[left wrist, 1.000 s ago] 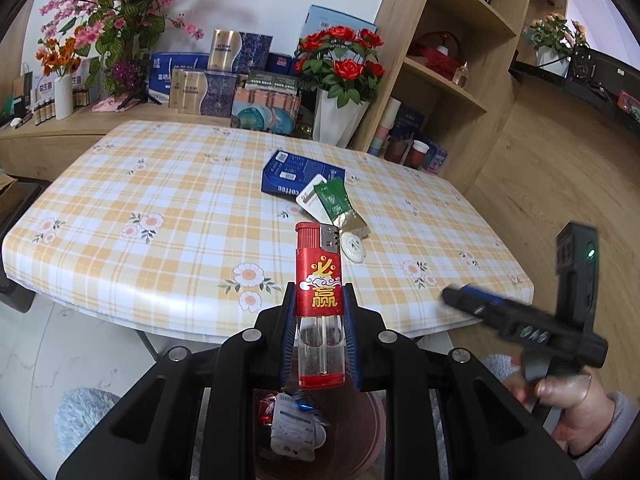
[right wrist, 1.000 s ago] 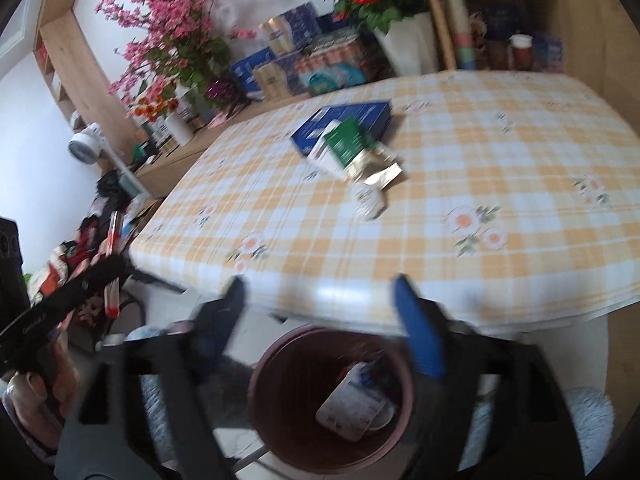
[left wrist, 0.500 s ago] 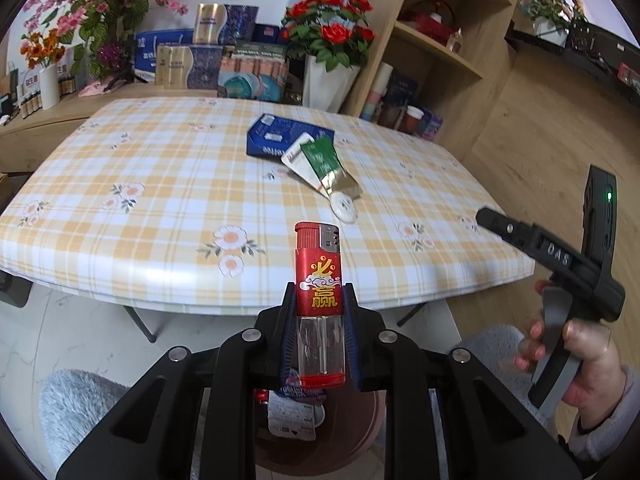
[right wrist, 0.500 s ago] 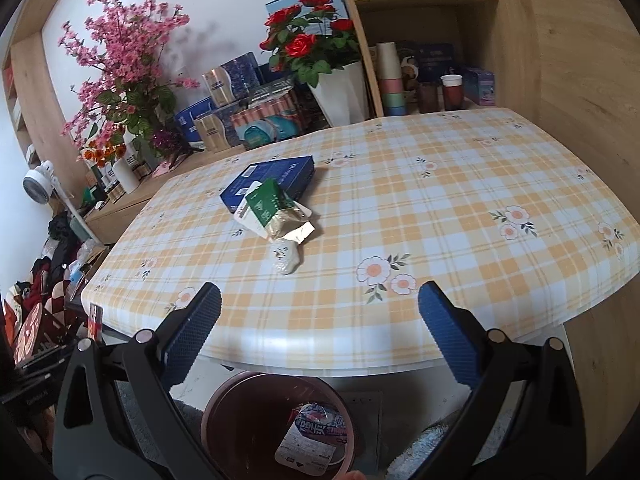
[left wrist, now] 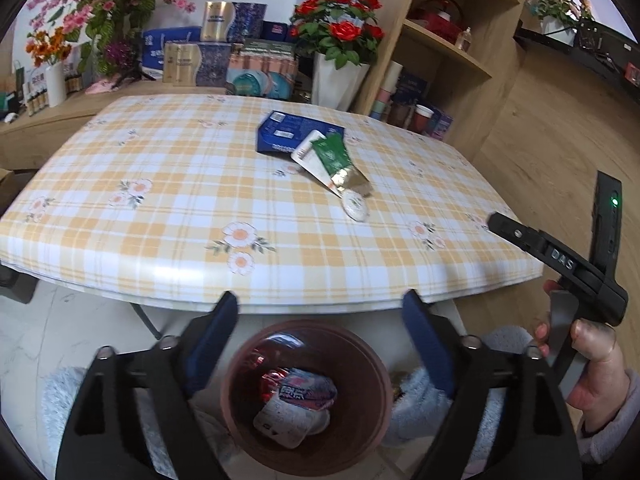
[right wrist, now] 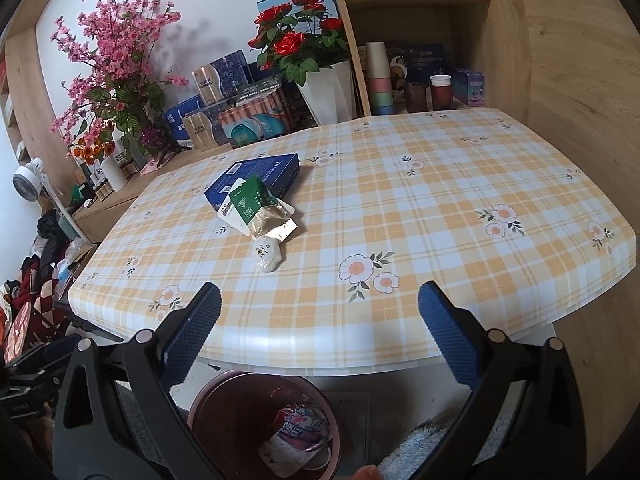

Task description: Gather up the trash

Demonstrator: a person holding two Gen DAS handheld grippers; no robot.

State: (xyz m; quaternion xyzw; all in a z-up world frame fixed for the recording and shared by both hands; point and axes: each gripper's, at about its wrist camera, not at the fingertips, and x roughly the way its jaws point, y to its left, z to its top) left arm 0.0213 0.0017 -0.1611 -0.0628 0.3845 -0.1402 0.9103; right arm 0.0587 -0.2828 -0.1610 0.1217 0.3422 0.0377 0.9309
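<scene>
Left gripper (left wrist: 316,332), jaws opening and empty, above the round brown plastic bin (left wrist: 362,432) holding wrappers. Beyond it, on the checked table (left wrist: 168,184): one blue box (left wrist: 286,133), one green sachet (left wrist: 334,156), one white wad (left wrist: 355,209). Right gripper (right wrist: 320,320) spread wide, empty.

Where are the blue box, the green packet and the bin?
Blue box (right wrist: 256,174): right wrist view, top face.
Green packet (right wrist: 250,200): right wrist view, printed front.
Bin (left wrist: 372,384): left wrist view, inner wall.
</scene>
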